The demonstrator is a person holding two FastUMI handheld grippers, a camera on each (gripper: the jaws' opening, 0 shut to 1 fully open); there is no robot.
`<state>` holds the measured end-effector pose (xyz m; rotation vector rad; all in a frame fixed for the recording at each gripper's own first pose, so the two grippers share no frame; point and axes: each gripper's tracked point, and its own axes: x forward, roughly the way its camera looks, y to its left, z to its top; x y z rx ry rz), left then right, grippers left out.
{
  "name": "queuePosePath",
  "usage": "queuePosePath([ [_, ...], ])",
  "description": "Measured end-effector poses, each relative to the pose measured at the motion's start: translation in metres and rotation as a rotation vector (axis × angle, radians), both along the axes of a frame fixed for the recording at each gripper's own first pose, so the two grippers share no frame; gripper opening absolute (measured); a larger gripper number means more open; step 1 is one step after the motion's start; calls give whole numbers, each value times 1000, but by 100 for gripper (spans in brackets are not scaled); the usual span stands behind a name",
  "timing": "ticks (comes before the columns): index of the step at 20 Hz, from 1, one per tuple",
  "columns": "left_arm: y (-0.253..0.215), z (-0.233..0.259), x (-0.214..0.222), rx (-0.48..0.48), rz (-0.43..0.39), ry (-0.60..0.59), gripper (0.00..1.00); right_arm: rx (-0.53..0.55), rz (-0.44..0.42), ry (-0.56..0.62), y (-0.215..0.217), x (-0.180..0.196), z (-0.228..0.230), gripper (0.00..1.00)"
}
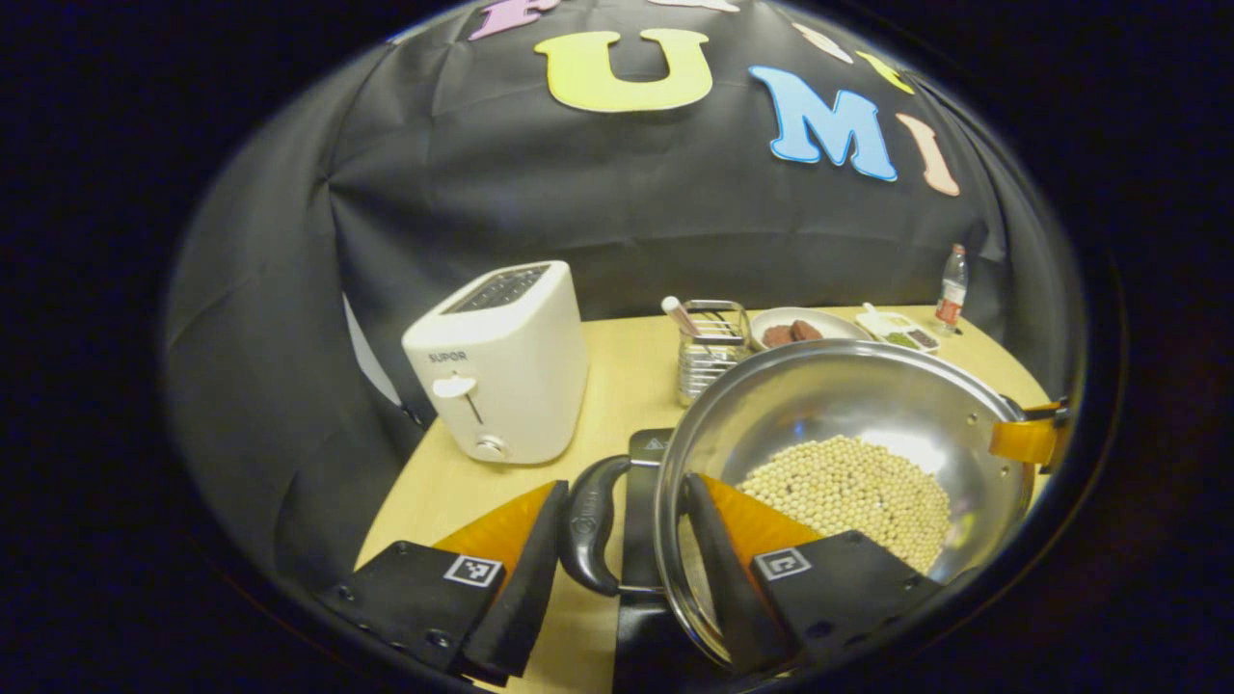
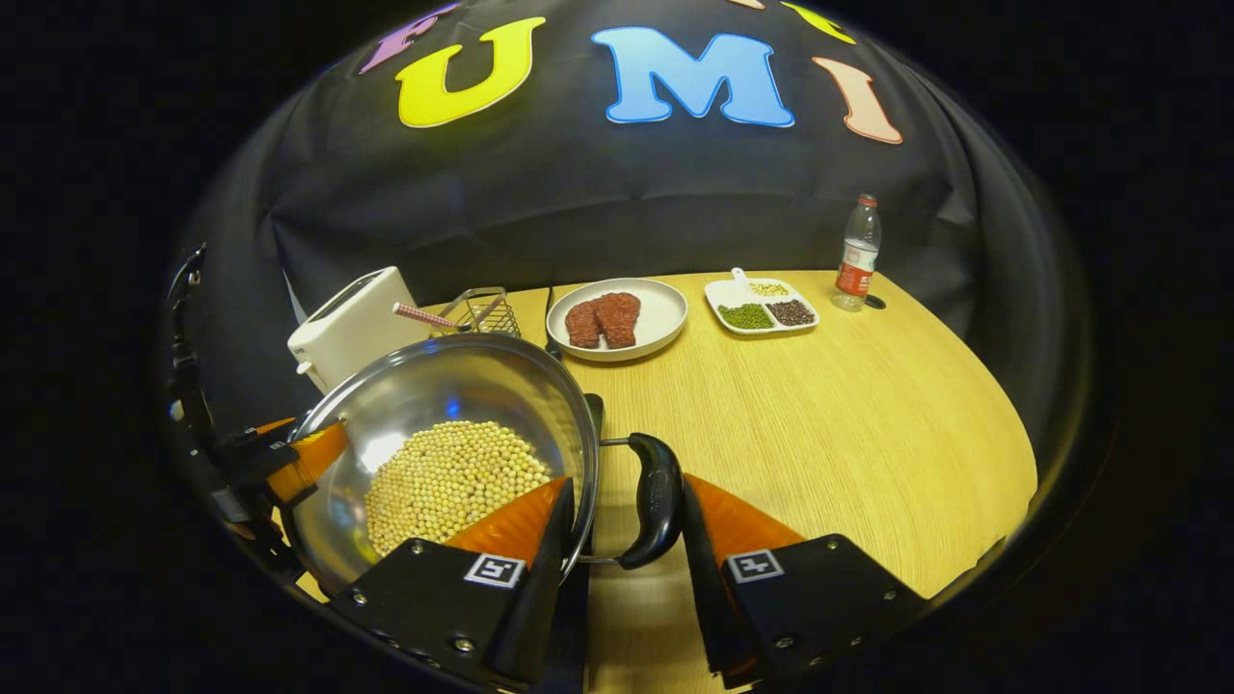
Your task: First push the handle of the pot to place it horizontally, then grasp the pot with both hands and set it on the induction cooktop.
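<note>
The steel pot, part-filled with pale beans, sits between my 2 claws over a black slab that I take for the induction cooktop, its edge showing under the pot's left side. My left claw brackets one black loop handle and the rim, fingers spread and not pressing. My right claw does the same at the opposite handle, likewise unclenched; neither grips the pot.

The risk, as I judge it, is a lopsided lift: if 1 claw closes on rim alone, or closes late, the pot could tilt and spill beans across the bench. The smooth handles may also slip in the pads.

To the left, the toaster stands close; behind, a wire rack sits just beyond the rim, a plate of meat farther back. The right side offers wide bare bench, with a sectioned dish and bottle well apart.
</note>
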<state>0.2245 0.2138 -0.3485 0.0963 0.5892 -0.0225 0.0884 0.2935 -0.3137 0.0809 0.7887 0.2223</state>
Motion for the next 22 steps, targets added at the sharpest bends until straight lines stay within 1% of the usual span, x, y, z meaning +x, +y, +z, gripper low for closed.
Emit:
queuePosePath([
  [1,1,10,-2,25,15,-28,100,2,7,-32,-6,0,9,68],
  [3,-1,35,-6,30,55,-86,99,8,5,-91,-22,4,23,97],
  [5,-5,63,-12,37,90,-143,98,-7,14,-167,-45,10,43,98],
  [7,-20,94,-25,35,118,-185,98,-23,26,-261,-71,15,68,98],
  [11,-79,156,-53,-21,153,-278,98,-52,47,-394,-133,10,112,97],
  [14,-138,203,-78,-40,135,-354,98,-48,44,-468,-179,-2,139,97],
  [15,-158,216,-85,-41,123,-378,98,-42,41,-483,-194,-7,146,97],
  [16,-178,230,-95,-39,110,-399,100,-36,40,-496,-211,-12,152,97],
  [18,-214,252,-114,-35,91,-441,100,-21,39,-518,-238,-20,162,97],
  [19,-231,260,-122,-40,84,-454,97,-12,38,-531,-251,-24,169,97],
  [20,-247,270,-127,-50,78,-464,97,-9,33,-541,-263,-26,173,97],
  [21,-262,278,-136,-63,65,-473,94,-9,24,-549,-274,-30,178,97],
  [22,-275,287,-144,-72,52,-484,97,-8,12,-556,-285,-35,183,97],
])
